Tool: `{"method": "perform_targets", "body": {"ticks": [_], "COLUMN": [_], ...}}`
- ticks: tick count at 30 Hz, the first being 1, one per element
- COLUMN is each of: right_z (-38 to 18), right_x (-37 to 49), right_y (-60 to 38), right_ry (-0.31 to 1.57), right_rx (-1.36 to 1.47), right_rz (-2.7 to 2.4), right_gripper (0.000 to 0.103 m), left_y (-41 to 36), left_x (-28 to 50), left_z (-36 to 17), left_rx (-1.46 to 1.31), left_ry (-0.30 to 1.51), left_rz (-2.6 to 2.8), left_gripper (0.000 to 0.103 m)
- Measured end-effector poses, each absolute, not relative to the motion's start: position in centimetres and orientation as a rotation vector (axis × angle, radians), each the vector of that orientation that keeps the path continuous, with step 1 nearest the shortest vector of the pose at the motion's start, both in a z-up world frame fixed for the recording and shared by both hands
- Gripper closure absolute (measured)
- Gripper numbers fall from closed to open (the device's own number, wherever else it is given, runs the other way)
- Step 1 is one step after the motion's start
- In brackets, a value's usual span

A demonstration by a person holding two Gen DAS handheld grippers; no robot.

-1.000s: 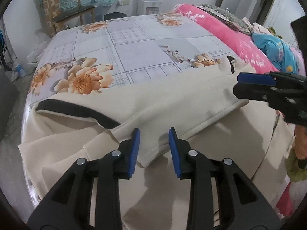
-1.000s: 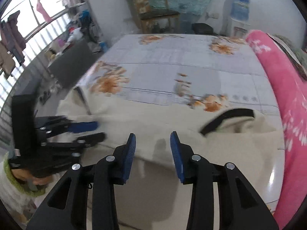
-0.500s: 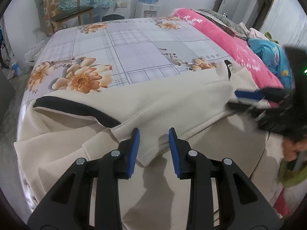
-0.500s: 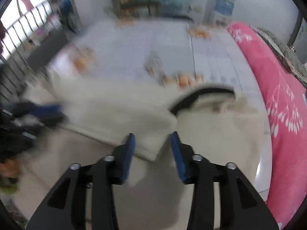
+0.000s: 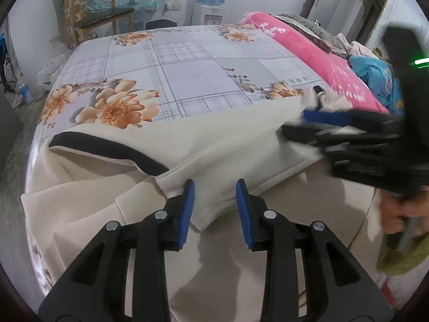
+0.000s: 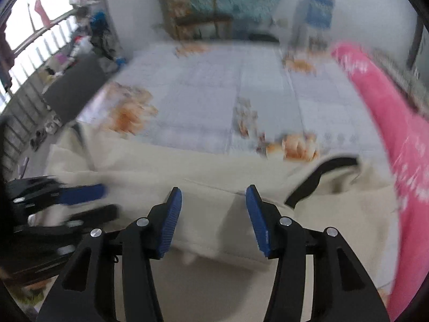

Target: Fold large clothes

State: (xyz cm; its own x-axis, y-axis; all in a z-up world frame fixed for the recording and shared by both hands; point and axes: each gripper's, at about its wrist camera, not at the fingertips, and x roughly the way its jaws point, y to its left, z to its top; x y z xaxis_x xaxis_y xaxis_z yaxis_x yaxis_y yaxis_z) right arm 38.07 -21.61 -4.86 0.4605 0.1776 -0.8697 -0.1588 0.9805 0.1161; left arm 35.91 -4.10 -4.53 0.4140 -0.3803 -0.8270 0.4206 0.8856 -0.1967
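On bed (image 5: pixel 187 61): cream garment (image 5: pixel 230 145); left tongs (image 5: pixel 214 204), right tongs (image 6: pixel 213 209) apart, right widening.

Your left wrist camera sits just behind the left gripper (image 5: pixel 214 209), tilted steeply down and close over the cream garment (image 5: pixel 241 145) at the near edge of the bed (image 5: pixel 187 61), facing the far wall with its wooden chair (image 5: pixel 102 18) and water dispenser (image 5: pixel 211 5). Your right wrist camera rides behind the right gripper (image 6: pixel 213 220), same downward tilt, same facing, blurred. Both views share the garment, the floral sheet, the pink blanket (image 6: pixel 396 134) and that wall. Each catches the other gripper: right one at the left view's right side, left one at the right view's left edge.
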Motion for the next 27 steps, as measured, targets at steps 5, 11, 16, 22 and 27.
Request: {"method": "perform_targets", "body": {"ticks": [5, 11, 16, 22, 27], "right_z": [-4.2, -3.8, -4.7, -1.9, -5.2], "right_x": [38.0, 37.3, 38.0, 35.5, 35.6], "right_y": [-21.5, -20.9, -21.0, -21.5, -21.4], "right_ry": [1.079, 1.045, 1.064, 1.02, 1.098], "right_rx": [0.024, 0.04, 0.049, 0.072, 0.04], "right_rz": [0.19, 0.196, 0.204, 0.226, 0.188], "right_gripper": [0.054, 0.053, 0.051, 0.051, 0.05], "left_y": [-3.2, -3.6, -4.3, -3.4, -3.9], "left_x": [35.8, 38.6, 38.4, 36.6, 36.1], "left_z": [-1.4, -3.1, -4.0, -1.8, -5.0], "left_rx": [0.005, 0.01, 0.077, 0.056, 0.119], "left_ry": [0.923, 0.988, 0.983, 0.945, 1.04], "left_rz": [-0.532, -0.444, -0.426, -0.462, -0.407], "left_gripper": [0.065, 0.064, 0.064, 0.064, 0.061]}}
